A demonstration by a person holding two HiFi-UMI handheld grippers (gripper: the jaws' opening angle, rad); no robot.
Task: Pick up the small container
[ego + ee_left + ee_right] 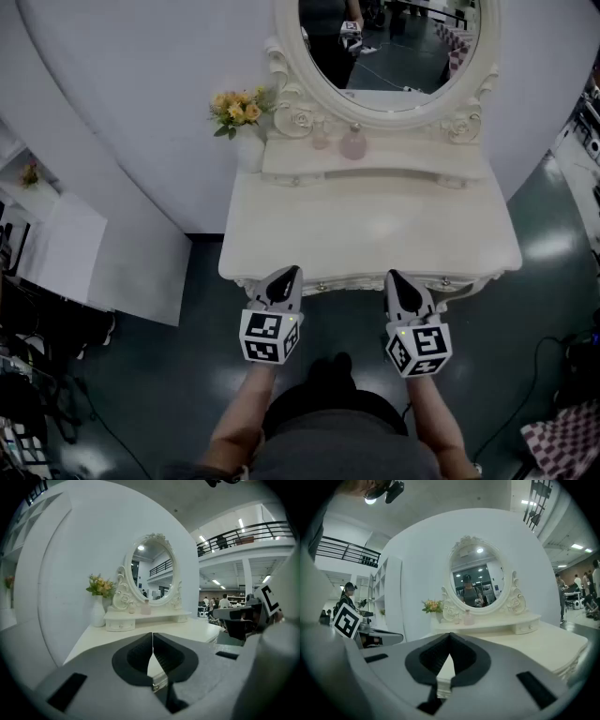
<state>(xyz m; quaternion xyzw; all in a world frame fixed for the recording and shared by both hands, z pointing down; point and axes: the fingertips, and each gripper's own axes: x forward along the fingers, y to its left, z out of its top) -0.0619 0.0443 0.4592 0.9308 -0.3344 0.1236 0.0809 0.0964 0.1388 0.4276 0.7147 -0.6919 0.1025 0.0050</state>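
Observation:
A small pale pink container [353, 142] stands on the raised shelf [375, 167] of the white vanity table [370, 230], under the oval mirror [389, 47]. A smaller pale jar [320, 140] stands just left of it. Both show far off in the left gripper view as the container [146, 607] and the jar [131, 608], and in the right gripper view as the container [467, 617]. My left gripper [289, 273] and right gripper [391, 277] hover side by side at the table's near edge. The left gripper [153, 637] is shut and empty, and so is the right gripper [450, 639].
A white vase of yellow flowers [242, 112] stands at the shelf's left end, against the curved white wall [122, 112]. A small drawer [528, 627] sits at the shelf's right end. A white cabinet [56, 248] stands to the left, and cables lie on the dark floor [553, 309].

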